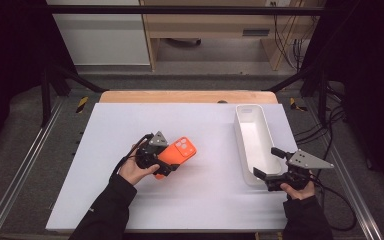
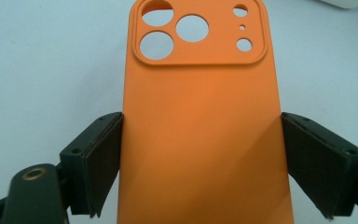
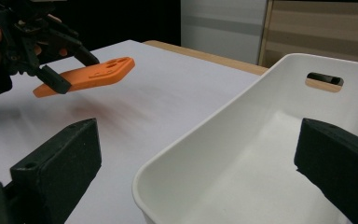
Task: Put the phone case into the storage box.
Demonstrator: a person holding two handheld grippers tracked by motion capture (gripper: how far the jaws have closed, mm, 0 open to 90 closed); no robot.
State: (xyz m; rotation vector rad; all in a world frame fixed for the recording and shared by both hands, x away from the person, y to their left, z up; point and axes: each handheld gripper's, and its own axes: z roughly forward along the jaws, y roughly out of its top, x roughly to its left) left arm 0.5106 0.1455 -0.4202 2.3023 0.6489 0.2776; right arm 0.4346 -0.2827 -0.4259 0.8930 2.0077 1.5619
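Observation:
An orange phone case (image 1: 182,150) with camera cutouts is held a little above the white table top (image 1: 195,200), left of the middle. My left gripper (image 1: 166,161) is shut on it, with a pad on each long edge of the orange phone case (image 2: 200,140), as the left gripper (image 2: 201,119) view shows from close up. The right gripper view shows that left gripper (image 3: 74,71) and the orange phone case (image 3: 100,69) floating level over their shadow. My right gripper (image 1: 264,161) stands open at the near end of a white bin (image 1: 254,135), with nothing pressed between its pads.
The long white bin (image 3: 261,154) lies at the table's right side, running front to back, with a handle slot in its far end. My right gripper (image 3: 198,126) straddles its near corner. A wooden table edge (image 1: 180,96) and dark frame bars border the back.

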